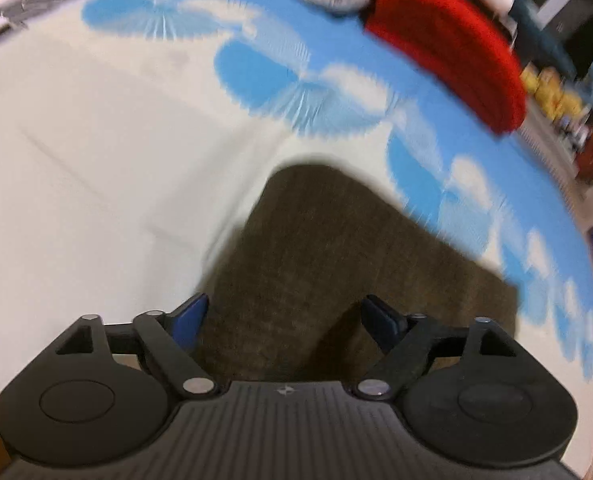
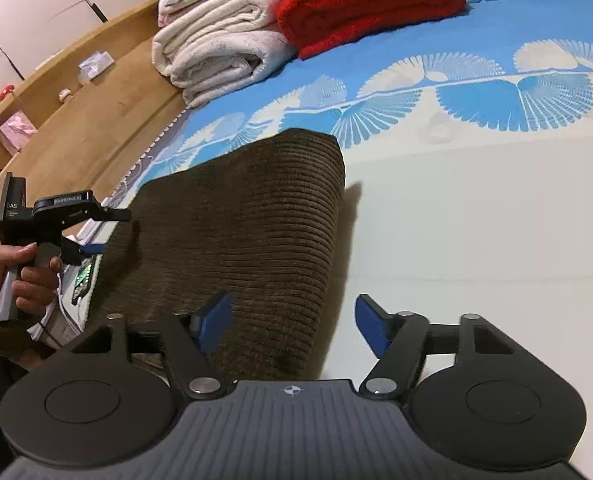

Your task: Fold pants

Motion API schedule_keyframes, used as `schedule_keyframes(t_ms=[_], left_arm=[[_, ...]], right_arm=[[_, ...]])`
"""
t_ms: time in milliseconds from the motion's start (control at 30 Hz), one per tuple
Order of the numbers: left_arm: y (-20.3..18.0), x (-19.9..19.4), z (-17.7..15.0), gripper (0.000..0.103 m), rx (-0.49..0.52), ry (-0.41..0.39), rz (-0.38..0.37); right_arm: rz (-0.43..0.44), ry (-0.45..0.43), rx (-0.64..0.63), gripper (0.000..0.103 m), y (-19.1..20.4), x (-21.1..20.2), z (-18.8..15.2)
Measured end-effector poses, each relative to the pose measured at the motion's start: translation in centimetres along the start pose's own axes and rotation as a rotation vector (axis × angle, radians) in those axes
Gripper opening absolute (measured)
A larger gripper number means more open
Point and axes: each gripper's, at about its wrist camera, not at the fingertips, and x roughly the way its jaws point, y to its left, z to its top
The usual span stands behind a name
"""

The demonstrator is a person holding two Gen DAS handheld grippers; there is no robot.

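Brown corduroy pants (image 2: 240,220) lie folded under both wide-open, empty jaws: left gripper (image 1: 284,320), right gripper (image 2: 292,320).

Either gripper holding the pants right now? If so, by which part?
Neither. The left gripper and the right gripper both stand open over the folded brown pants, with no cloth pinched between their pads.

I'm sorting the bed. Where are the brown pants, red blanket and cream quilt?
brown pants (image 2: 248,216), right wrist view, middle of the ribbed cloth.
red blanket (image 2: 368,0), right wrist view, top of the fold.
cream quilt (image 2: 216,52), right wrist view, folded side.
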Motion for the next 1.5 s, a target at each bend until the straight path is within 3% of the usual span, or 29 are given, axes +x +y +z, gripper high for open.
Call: schedule_keyframes(t_ms=[67, 467, 567, 633, 667, 733, 800, 867, 967, 1100, 1233, 1300, 1367, 1433, 1500], left_arm=[[-0.1, 1.1, -0.3, 0.098, 0.029, 0.039, 0.028], [-1.4, 5.4, -0.5, 0.102, 0.081, 0.116, -0.037], [-1.6, 6.0, -0.6, 0.101, 0.096, 0.124, -0.045], [-1.9, 6.1, -0.6, 0.091, 0.113, 0.121, -0.052], [-2.2, 6.1, -0.6, 0.085, 0.122, 0.118, -0.061], [-2.8, 5.8, -0.6, 0.077, 0.148, 0.113, -0.051], [-3.2, 5.2, -0.5, 0.067, 0.154, 0.106, -0.047], [-3.6, 4.4, -0.3, 0.051, 0.130, 0.088, -0.072], [-5.8, 3.7, 0.0, 0.044, 0.119, 0.064, -0.131], [-12.2, 4.5, -0.9, 0.044, 0.176, 0.075, -0.200], [-18.9, 7.0, -3.0, 0.046, 0.215, 0.156, -0.274], [-22.4, 9.0, -4.7, 0.052, 0.258, 0.230, -0.281], [-25.4, 10.4, -6.6, 0.075, 0.348, 0.271, -0.254], [-27.5, 10.6, -8.0, 0.083, 0.428, 0.270, -0.223], [-28.4, 10.6, -8.0, 0.083, 0.445, 0.263, -0.192]], right_arm=[[-0.005, 0.016, 0.005, 0.075, 0.0, 0.9, 0.0], [-0.026, 0.109, 0.086, 0.080, -0.9, 7.2, 0.2], [-0.018, 0.115, 0.126, 0.080, -1.0, 8.8, 0.2], [0.000, 0.110, 0.132, 0.079, -0.8, 9.5, 0.5], [0.011, 0.112, 0.132, 0.075, -0.5, 9.7, 0.6], [0.014, 0.109, 0.116, 0.045, 0.0, 10.0, 1.0], [0.022, 0.089, 0.108, 0.027, 0.4, 9.8, 1.4], [0.033, 0.063, 0.127, 0.020, 0.5, 8.9, 2.4], [0.061, 0.009, 0.136, 0.019, 0.6, 6.6, 4.4], [0.036, -0.040, 0.102, 0.018, -0.8, 2.6, 7.1], [-0.087, -0.019, 0.098, 0.018, -5.2, -2.0, 9.2], [-0.173, 0.020, 0.123, 0.018, -8.3, -4.0, 9.6], [-0.275, 0.075, 0.176, 0.018, -12.1, -5.5, 9.3], [-0.357, 0.147, 0.266, 0.020, -16.1, -6.2, 7.6], [-0.357, 0.194, 0.377, 0.026, -18.7, -6.4, 5.9]])
